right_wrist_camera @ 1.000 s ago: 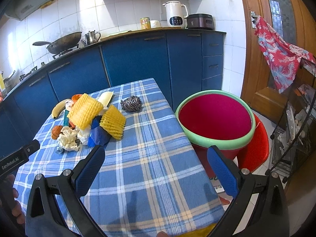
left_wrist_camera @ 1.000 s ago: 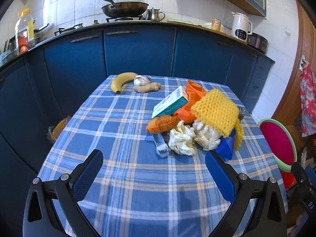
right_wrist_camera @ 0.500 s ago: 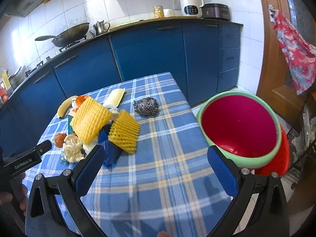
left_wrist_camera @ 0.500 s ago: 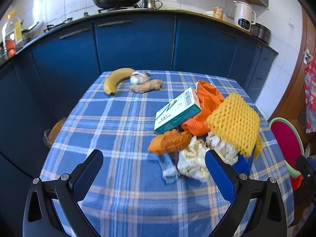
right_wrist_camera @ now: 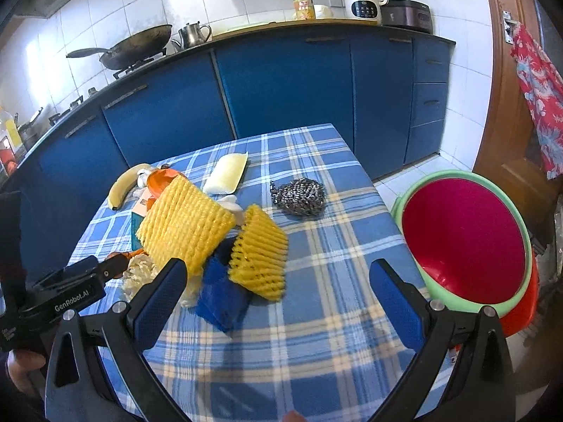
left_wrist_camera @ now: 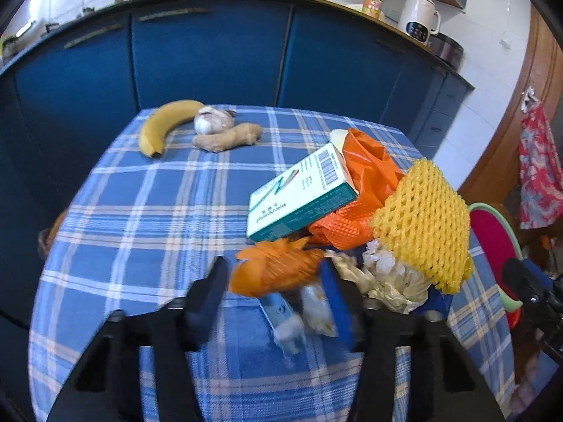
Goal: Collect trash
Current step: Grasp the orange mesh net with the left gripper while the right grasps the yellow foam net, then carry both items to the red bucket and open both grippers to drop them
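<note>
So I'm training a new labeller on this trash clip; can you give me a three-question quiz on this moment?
1. True or false: the right gripper holds the steel scourer.
2. What lies between the left gripper's closing jaws: A banana, B orange net wad, C kettle?
3. Fill in: the red basin with the green rim stands ___ the table.

Key: 1 false, its jaws are wide and empty. 2 B, the orange net wad; the banana lies at the far edge. 3 beside.
</note>
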